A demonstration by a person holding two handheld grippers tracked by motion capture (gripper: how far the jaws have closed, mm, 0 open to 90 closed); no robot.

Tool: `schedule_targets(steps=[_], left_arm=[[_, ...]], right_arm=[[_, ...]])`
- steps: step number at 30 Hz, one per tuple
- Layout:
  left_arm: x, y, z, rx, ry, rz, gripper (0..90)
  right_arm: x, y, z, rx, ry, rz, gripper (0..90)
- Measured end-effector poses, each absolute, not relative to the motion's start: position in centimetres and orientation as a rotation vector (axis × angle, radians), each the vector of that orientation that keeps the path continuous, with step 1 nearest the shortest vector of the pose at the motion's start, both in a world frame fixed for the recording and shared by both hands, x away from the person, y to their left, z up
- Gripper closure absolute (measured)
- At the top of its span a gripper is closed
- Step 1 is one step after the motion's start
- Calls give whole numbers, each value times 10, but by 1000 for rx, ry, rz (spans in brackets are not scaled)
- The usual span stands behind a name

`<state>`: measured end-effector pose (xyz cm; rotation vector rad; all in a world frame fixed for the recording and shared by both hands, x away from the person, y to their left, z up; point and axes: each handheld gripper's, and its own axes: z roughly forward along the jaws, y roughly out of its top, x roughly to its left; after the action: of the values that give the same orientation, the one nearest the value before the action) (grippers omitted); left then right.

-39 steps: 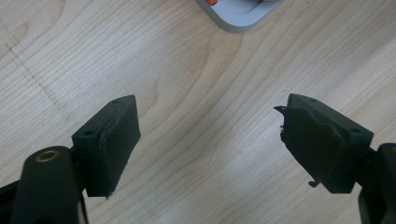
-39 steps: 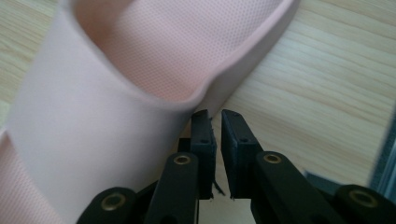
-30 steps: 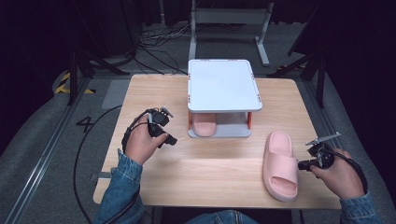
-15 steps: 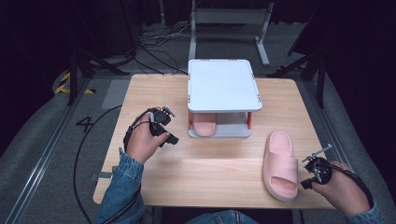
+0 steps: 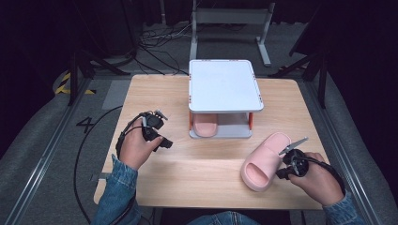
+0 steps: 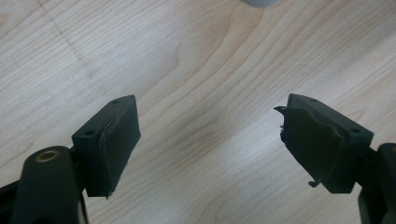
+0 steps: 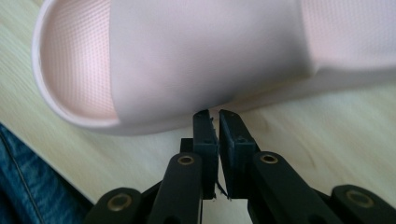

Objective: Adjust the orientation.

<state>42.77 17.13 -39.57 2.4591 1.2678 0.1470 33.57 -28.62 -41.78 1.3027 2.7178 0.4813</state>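
slipper (image 5: 265,160) lies at the table's (image 5: 206,173) five o'clock, its mate (image 5: 205,127) under the white rack (image 5: 224,86). it looks like light, squashy foam, so pinch the strap edge. your right gripper (image 7: 214,116) is closed, empty, touching that strap; your left gripper (image 6: 210,140) gapes at nine o'clock.

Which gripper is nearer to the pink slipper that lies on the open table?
Right. The right gripper touches the pink slipper at its side, jaws nearly closed. The left gripper hovers far across the table, jaws open.
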Motion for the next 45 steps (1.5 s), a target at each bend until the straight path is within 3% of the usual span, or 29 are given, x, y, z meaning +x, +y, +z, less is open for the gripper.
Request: schedule_targets(steps=[14,21,24,26,32,37,38,40,41,42,45], left_arm=[[413,191,-398,2427,1349,158,197],[409,196,-399,2410,1367,149,197],[407,197,-400,2409,1377,143,197],[405,199,-400,2405,1385,145,197],[402,205,-401,2393,1415,139,197],[403,204,-403,2398,1411,130,197],[404,204,-403,2404,1405,136,197],[404,203,-403,2405,1404,134,197],[404,203,-403,2403,1404,122,197],[404,203,-403,2403,1404,121,197],[406,201,-403,2408,1396,127,197]], right_arm=[[360,-243,-426,1121,2741,671,826],[355,-254,-418,1033,2742,631,510],[358,-259,-410,975,2709,660,457],[362,-259,-410,957,2689,683,367],[378,-252,-421,869,2717,681,296],[382,-243,-432,755,2784,695,306],[383,-239,-435,690,2816,692,378],[381,-236,-434,676,2816,695,441],[381,-235,-433,664,2818,678,523],[381,-235,-433,664,2818,678,523],[378,-234,-428,689,2837,670,683]])
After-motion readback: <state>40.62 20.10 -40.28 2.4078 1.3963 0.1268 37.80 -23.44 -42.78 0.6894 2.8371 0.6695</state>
